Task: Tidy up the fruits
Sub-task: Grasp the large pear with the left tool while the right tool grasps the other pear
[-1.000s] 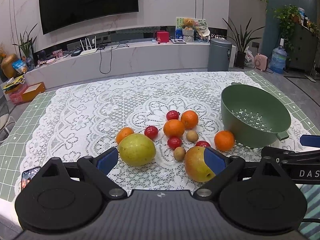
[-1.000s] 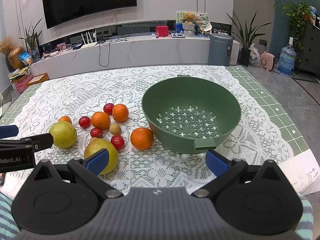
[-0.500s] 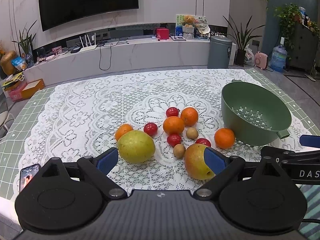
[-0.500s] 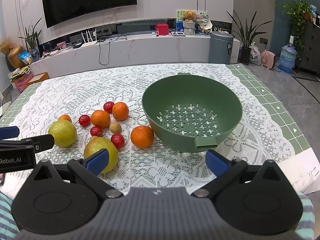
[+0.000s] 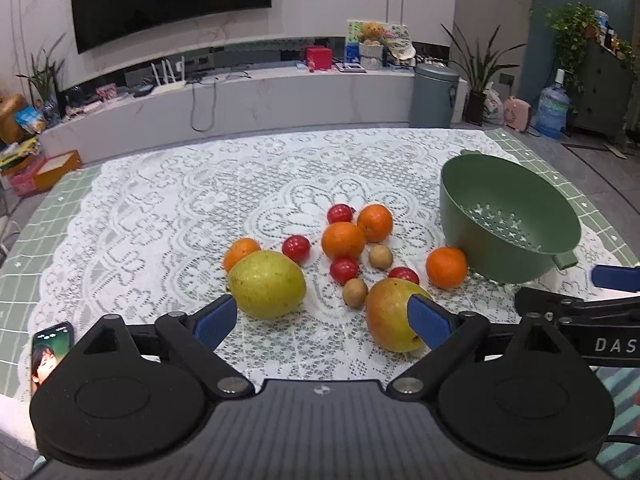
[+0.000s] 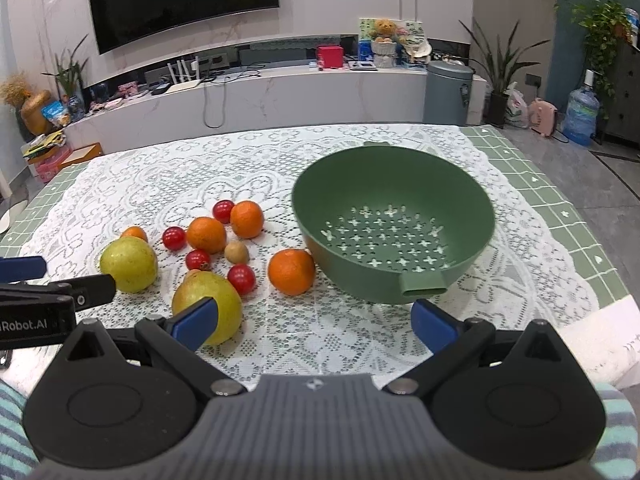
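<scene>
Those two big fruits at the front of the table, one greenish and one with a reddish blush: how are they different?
The green pear is evenly yellow-green; the blushed pear is yellow with a reddish-orange flush. The green pear lies on the left by a small orange; the blushed pear lies nearer the green colander. In the right wrist view the blushed pear tapers to a narrow top, while the green one looks rounder. Both rest on the lace tablecloth, ungripped.

Bare lace tablecloth [image 6: 320, 332] lies open ahead of the right gripper [image 6: 314, 320], up to the green colander [image 6: 394, 184]. Leftward the yellow-red pear [image 6: 208, 304] and an orange [image 6: 291, 271] crowd the path; the orange seems just beside the colander wall
</scene>
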`<state>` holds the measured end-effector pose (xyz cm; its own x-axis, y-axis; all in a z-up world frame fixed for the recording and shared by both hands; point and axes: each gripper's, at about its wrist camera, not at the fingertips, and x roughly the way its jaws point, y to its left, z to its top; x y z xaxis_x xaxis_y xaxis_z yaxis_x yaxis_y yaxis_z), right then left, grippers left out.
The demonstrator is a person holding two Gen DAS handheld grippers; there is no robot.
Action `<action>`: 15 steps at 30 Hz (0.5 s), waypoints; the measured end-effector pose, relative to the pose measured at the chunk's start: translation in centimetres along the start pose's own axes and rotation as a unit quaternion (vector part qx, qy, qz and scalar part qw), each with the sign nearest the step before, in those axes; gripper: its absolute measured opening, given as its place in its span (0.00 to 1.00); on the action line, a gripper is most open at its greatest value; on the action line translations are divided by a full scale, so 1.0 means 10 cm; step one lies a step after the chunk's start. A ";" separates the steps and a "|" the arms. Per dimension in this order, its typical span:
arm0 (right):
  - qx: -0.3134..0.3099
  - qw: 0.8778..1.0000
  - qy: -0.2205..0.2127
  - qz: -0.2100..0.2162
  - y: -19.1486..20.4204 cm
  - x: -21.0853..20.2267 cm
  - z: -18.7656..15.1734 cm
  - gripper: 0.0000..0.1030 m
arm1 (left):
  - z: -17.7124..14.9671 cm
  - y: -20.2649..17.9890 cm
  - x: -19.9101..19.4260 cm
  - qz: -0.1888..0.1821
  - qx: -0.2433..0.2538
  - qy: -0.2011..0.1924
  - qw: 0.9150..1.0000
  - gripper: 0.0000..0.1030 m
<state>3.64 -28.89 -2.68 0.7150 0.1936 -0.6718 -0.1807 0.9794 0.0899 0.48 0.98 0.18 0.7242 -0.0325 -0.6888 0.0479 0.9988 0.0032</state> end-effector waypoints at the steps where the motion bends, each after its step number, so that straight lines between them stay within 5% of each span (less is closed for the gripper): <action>1: -0.003 1.000 -0.003 0.008 0.01 0.01 -0.01 0.96 | 0.00 0.02 0.02 -0.007 -0.001 0.005 1.000 0.97; 4: -0.011 0.999 -0.007 0.037 0.06 0.06 -0.02 0.96 | -0.01 0.07 0.07 -0.024 -0.005 0.021 0.999 0.82; 9: -0.032 0.997 0.006 0.071 0.20 0.18 -0.02 0.76 | -0.02 0.20 0.18 -0.033 -0.027 0.041 0.998 0.71; 15: -0.031 0.994 0.035 0.095 0.31 0.36 0.02 0.69 | 0.03 0.33 0.26 -0.013 -0.031 0.038 0.999 0.66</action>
<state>5.80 -25.12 -4.69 0.6151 0.3688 -0.6969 -0.3518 0.9194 0.1759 2.76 4.19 -1.39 0.6692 -0.0574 -0.7409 0.0210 0.9981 -0.0583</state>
